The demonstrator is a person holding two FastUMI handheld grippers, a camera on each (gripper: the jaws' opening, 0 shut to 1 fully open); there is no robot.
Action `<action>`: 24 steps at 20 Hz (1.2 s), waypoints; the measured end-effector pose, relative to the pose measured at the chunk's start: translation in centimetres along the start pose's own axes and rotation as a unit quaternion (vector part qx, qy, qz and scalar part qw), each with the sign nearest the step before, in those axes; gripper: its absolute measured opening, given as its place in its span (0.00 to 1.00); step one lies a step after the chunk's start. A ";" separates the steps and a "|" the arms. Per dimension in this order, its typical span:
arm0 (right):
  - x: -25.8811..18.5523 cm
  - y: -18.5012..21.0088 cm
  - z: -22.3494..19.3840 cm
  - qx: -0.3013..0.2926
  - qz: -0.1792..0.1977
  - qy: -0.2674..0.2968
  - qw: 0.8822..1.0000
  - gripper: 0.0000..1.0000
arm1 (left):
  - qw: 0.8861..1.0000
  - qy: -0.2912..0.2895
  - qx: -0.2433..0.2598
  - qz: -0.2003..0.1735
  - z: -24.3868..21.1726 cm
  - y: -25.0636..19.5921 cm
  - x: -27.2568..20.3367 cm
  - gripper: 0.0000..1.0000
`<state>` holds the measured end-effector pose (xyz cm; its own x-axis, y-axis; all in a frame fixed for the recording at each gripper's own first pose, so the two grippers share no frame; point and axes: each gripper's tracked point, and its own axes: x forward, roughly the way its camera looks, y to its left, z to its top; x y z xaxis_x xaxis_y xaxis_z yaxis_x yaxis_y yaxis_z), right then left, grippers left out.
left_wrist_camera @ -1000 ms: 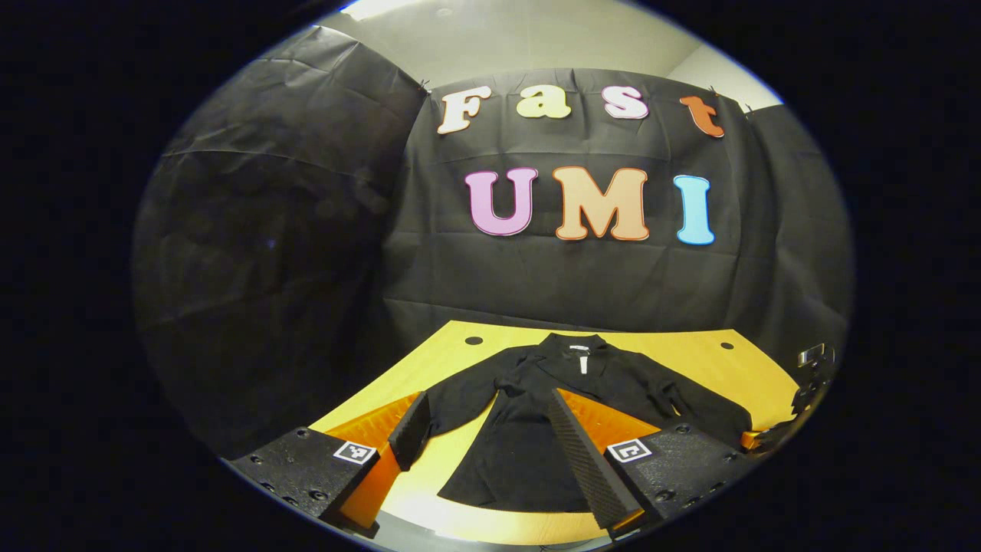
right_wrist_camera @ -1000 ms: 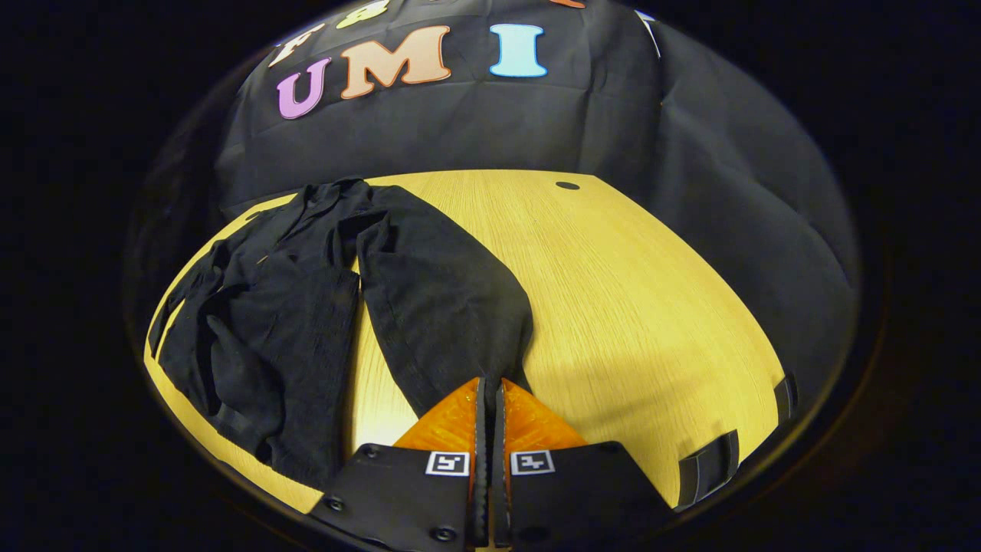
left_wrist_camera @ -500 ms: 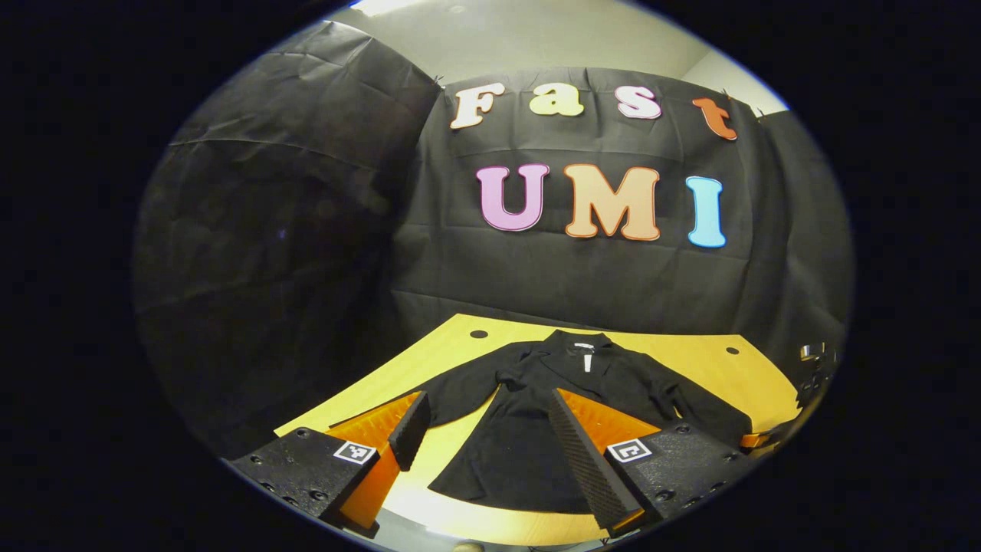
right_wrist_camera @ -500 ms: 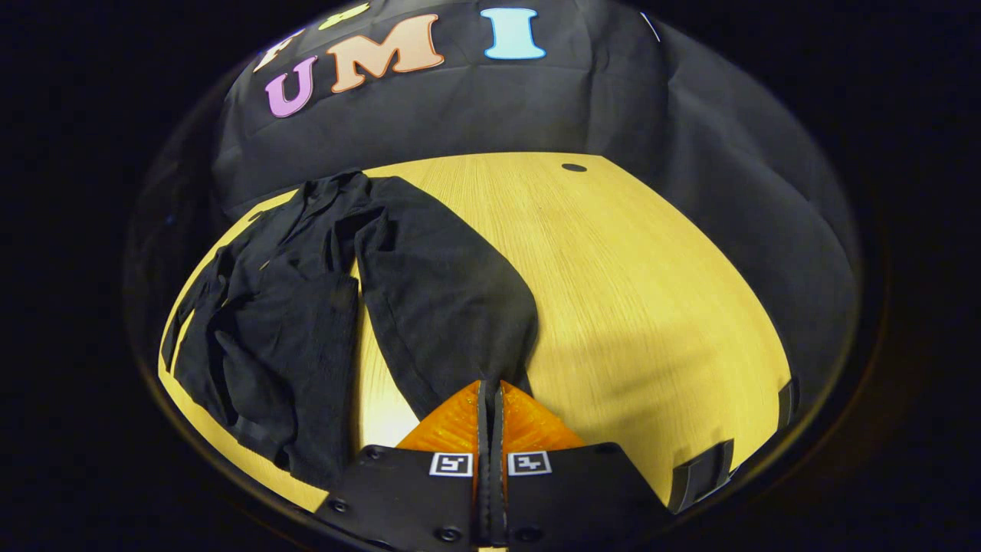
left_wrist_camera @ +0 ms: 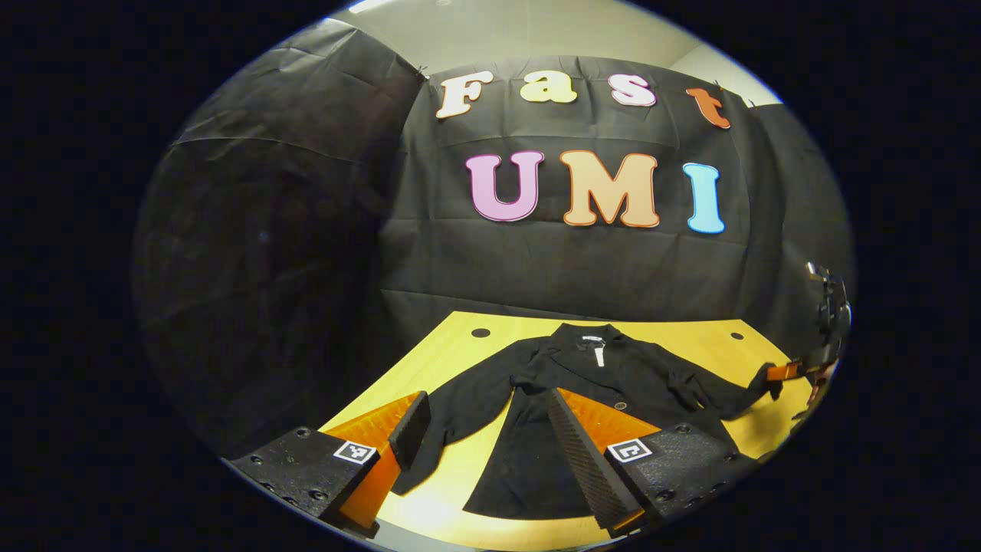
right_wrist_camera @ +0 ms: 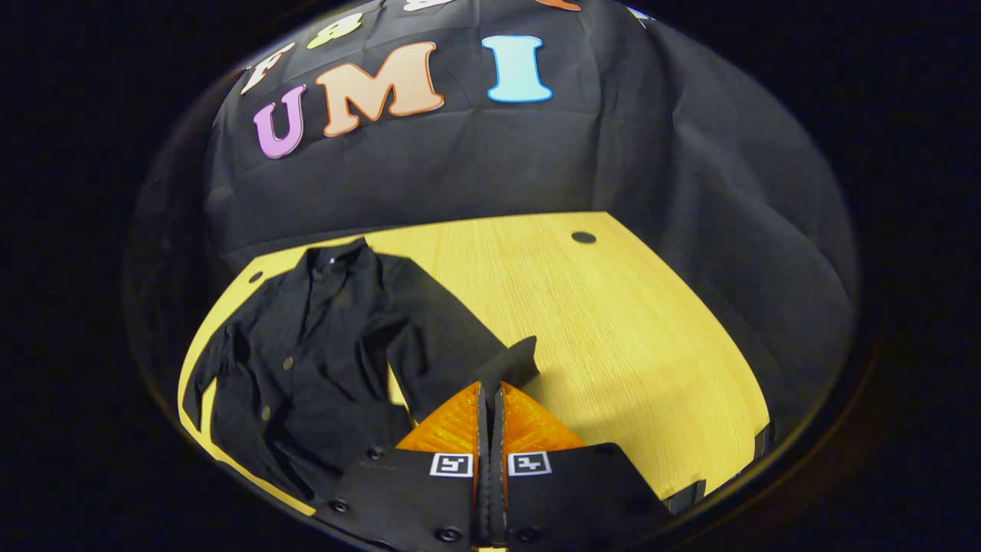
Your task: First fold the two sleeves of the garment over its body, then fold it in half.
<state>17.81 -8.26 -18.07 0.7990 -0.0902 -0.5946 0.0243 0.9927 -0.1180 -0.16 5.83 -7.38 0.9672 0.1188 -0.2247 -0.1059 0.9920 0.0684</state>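
A black buttoned garment (left_wrist_camera: 590, 391) lies face up on the yellow wooden table (left_wrist_camera: 690, 341), collar toward the back wall. My left gripper (left_wrist_camera: 490, 418) hovers open over the near hem, with nothing between its fingers. My right gripper (right_wrist_camera: 490, 391) is shut on the cuff of the garment's right sleeve (right_wrist_camera: 452, 345), which hangs lifted off the table. In the left gripper view the right gripper (left_wrist_camera: 797, 369) shows at the far right, holding that sleeve (left_wrist_camera: 728, 395) up. The other sleeve (left_wrist_camera: 452, 402) lies spread flat by my left finger. The garment body (right_wrist_camera: 306, 360) sits left of the raised sleeve.
A bare stretch of table (right_wrist_camera: 628, 337) opens to the right of the garment. Small dark holes (right_wrist_camera: 583, 237) (left_wrist_camera: 480, 333) mark the table's back corners. Black cloth walls close in behind and on both sides.
My right gripper has risen, lifting the sleeve cuff off the table and drawing it toward the garment body. The left gripper has stayed open over the hem, shifting slightly.
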 end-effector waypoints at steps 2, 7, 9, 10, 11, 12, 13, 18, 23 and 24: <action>0.3 2.8 3.2 0.007 0.008 -0.021 1.000 0.02 | 1.000 -0.002 -0.001 -0.009 0.5 0.7 1.0 0.94; 1.1 9.8 9.5 -0.005 0.031 -0.055 0.998 0.02 | 0.999 0.007 -0.014 -0.030 0.4 2.6 3.2 0.94; 1.5 12.7 11.9 -0.007 0.041 -0.072 0.997 0.02 | 0.999 0.013 -0.011 -0.031 0.1 3.5 3.9 0.94; 1.7 14.2 13.1 -0.009 0.046 -0.080 0.996 0.02 | 0.999 0.015 -0.010 -0.031 -0.1 3.9 4.2 0.94; 2.0 15.7 14.0 -0.011 0.052 -0.086 0.995 0.02 | 0.999 0.015 -0.010 -0.032 0.0 4.3 4.5 0.94; 2.2 17.1 14.8 -0.015 0.056 -0.090 0.994 0.02 | 0.999 0.017 -0.012 -0.034 0.0 4.6 4.8 0.93; 2.5 18.7 15.5 -0.020 0.060 -0.095 0.993 0.02 | 0.999 0.017 -0.017 -0.038 0.1 4.7 5.1 0.94; 4.1 27.7 17.0 -0.036 0.101 -0.101 0.989 0.02 | 0.998 0.035 -0.034 -0.045 -0.7 6.0 6.3 0.94; 6.4 36.4 15.7 -0.053 0.146 -0.079 0.985 0.02 | 0.996 0.054 -0.042 -0.058 -1.1 6.4 7.4 0.95; 7.0 38.0 15.4 -0.058 0.154 -0.073 0.984 0.02 | 0.996 0.053 -0.042 -0.060 -1.1 6.4 7.8 0.96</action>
<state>33.59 30.10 -14.48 0.8357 0.2347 -0.4964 -0.2944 0.9547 -0.0441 6.45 13.12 -9.72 0.9444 -0.0012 -0.3287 -0.0148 0.9988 -0.0461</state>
